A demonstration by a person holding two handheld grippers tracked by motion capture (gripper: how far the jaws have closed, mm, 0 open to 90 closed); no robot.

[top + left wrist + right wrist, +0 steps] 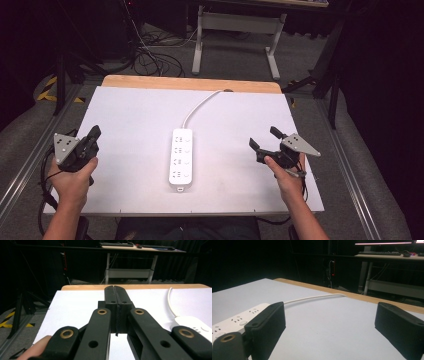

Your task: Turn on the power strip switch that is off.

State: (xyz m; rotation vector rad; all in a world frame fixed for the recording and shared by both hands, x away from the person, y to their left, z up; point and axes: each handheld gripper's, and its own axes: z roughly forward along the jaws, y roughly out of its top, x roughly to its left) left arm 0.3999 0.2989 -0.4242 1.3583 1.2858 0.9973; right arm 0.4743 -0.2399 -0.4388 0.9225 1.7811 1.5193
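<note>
While the white power strip (181, 159) lies flat in the middle of the white surface (130, 115), its long side running away from the person, its white cord (200, 106) curves off toward the far wooden edge of the surface. The left tongs (94, 133) hover at the left side of the surface, held in the person's left hand (74, 176); in the left gripper view their jaws are pressed together with nothing between them. The right tongs (264, 138) are held by the right hand (286, 175) at the right side, well apart from the strip; in the right gripper view their jaws stand wide apart and empty, with the strip's sockets visible just behind the nearer jaw.
</note>
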